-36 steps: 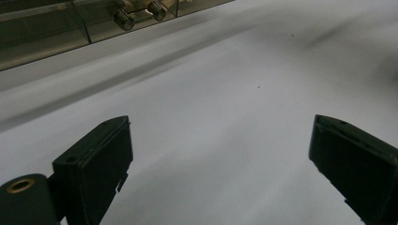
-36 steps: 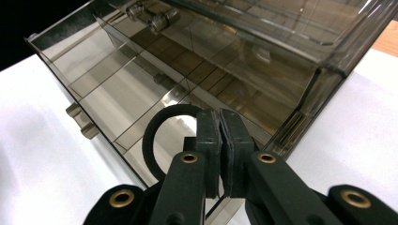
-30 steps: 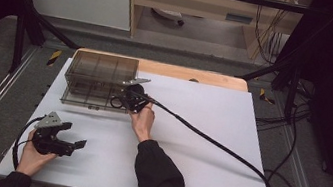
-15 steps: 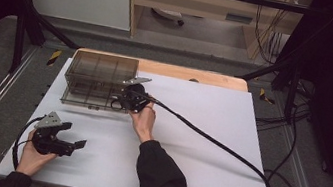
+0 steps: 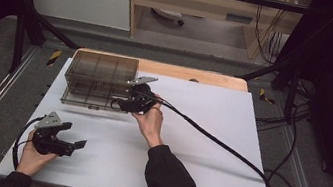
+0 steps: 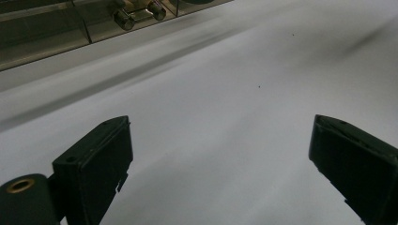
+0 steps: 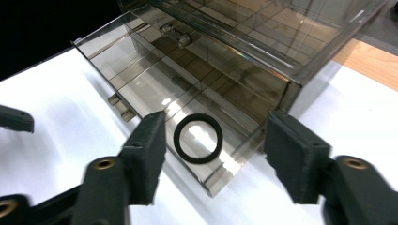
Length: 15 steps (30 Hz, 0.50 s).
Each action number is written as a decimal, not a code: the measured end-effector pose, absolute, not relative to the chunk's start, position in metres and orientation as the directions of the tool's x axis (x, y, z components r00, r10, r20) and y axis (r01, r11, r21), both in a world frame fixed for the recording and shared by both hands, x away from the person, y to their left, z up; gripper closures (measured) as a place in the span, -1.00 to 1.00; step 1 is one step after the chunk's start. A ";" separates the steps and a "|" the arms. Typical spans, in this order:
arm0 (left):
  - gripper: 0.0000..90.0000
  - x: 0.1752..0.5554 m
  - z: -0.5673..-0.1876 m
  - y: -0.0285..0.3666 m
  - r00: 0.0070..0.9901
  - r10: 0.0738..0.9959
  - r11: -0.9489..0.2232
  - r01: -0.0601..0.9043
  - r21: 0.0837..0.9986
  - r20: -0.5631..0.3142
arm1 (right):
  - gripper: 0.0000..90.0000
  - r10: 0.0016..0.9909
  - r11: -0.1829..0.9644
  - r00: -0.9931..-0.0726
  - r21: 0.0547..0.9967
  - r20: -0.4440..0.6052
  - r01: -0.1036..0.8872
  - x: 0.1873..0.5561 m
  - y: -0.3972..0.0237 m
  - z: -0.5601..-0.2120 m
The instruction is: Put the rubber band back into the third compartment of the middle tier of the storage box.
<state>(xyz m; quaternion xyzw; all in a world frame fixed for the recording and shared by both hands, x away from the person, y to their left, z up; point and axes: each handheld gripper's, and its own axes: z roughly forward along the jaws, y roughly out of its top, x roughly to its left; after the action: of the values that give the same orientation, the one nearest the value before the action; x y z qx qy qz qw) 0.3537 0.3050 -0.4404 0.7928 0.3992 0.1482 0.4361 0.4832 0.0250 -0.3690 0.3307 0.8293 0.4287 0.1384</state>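
- Right gripper (image 7: 211, 154) hangs over the pulled-out bottom drawer (image 7: 141, 79) of the smoked plastic drawer box (image 5: 101, 70), jaws spread, nothing between them.
- Black ring (image 7: 197, 138) lies flat in the drawer's near corner section, directly between and beyond the jaws (not touching either).
- Likely step: the ring is either just set down or about to be picked; I can't tell which from the jaws alone.
- If picking: come straight down, one jaw inside the ring and one outside, or span it across the middle; stay off the drawer's front wall and divider.
- If it's placed: lift clear vertically so a jaw doesn't catch the ring or drag the drawer.
- Left gripper (image 6: 220, 164) rests low near the front-left of the white table (image 5: 221, 183), jaws wide apart, empty, well away from the box.
- Against the frames from half a second and a second ago: barely any change. Right gripper sits at the same drawer spot, left one parked in the same place, drawer out the same amount.
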 end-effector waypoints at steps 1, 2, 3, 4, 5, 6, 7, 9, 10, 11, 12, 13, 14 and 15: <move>-0.86 0.354 -0.440 0.305 0.637 0.762 -0.301 0.504 0.810 -0.113 | -0.29 0.668 0.414 -0.742 0.800 0.058 0.435 0.482 0.023 -0.368; -0.86 0.354 -0.440 0.305 0.637 0.762 -0.300 0.504 0.810 -0.114 | -0.34 0.669 0.412 -0.741 0.800 0.060 0.436 0.481 0.020 -0.367; -0.86 0.354 -0.440 0.306 0.636 0.763 -0.300 0.505 0.809 -0.115 | -0.41 0.669 0.413 -0.741 0.800 0.059 0.437 0.479 0.018 -0.366; -0.86 0.354 -0.440 0.306 0.636 0.763 -0.300 0.505 0.809 -0.115 | -0.49 0.671 0.408 -0.739 0.799 0.065 0.441 0.478 0.015 -0.365; -0.86 0.354 -0.440 0.305 0.636 0.763 -0.300 0.505 0.809 -0.114 | -0.55 0.669 0.408 -0.740 0.797 0.071 0.446 0.477 0.013 -0.364; -0.86 0.354 -0.440 0.305 0.636 0.764 -0.300 0.505 0.809 -0.113 | -0.61 0.669 0.409 -0.740 0.796 0.073 0.447 0.476 0.010 -0.364; -0.86 0.354 -0.440 0.305 0.636 0.763 -0.301 0.505 0.809 -0.113 | -0.66 0.671 0.407 -0.739 0.798 0.069 0.445 0.474 0.008 -0.363; -0.86 0.354 -0.440 0.305 0.637 0.763 -0.303 0.504 0.809 -0.111 | -0.71 0.669 0.403 -0.739 0.800 0.074 0.445 0.471 0.002 -0.363; -0.86 0.354 -0.440 0.305 0.636 0.763 -0.303 0.504 0.809 -0.111 | -0.75 0.672 0.402 -0.737 0.799 0.075 0.448 0.470 0.000 -0.363; -0.86 0.354 -0.440 0.305 0.636 0.764 -0.303 0.505 0.808 -0.111 | -0.79 0.674 0.404 -0.735 0.798 0.072 0.448 0.468 -0.003 -0.363; -0.86 0.354 -0.440 0.305 0.636 0.764 -0.303 0.505 0.808 -0.111 | -0.82 0.680 0.403 -0.730 0.798 0.066 0.449 0.467 -0.006 -0.363; -0.86 0.354 -0.440 0.305 0.637 0.763 -0.306 0.504 0.808 -0.109 | -0.84 0.683 0.403 -0.727 0.796 0.066 0.451 0.466 -0.008 -0.363; -0.86 0.354 -0.441 0.305 0.637 0.763 -0.307 0.504 0.807 -0.108 | -0.86 0.684 0.404 -0.727 0.795 0.065 0.452 0.464 -0.011 -0.364; -0.86 0.354 -0.441 0.305 0.638 0.763 -0.308 0.504 0.807 -0.108 | -0.89 0.684 0.407 -0.726 0.791 0.067 0.457 0.464 -0.014 -0.364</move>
<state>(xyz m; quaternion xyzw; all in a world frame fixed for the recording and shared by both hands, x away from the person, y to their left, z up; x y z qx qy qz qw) 0.3541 0.3051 -0.4406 0.7948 0.3986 0.1493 0.4326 0.4637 -0.0142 -0.3643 0.3446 0.8279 0.4216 0.1350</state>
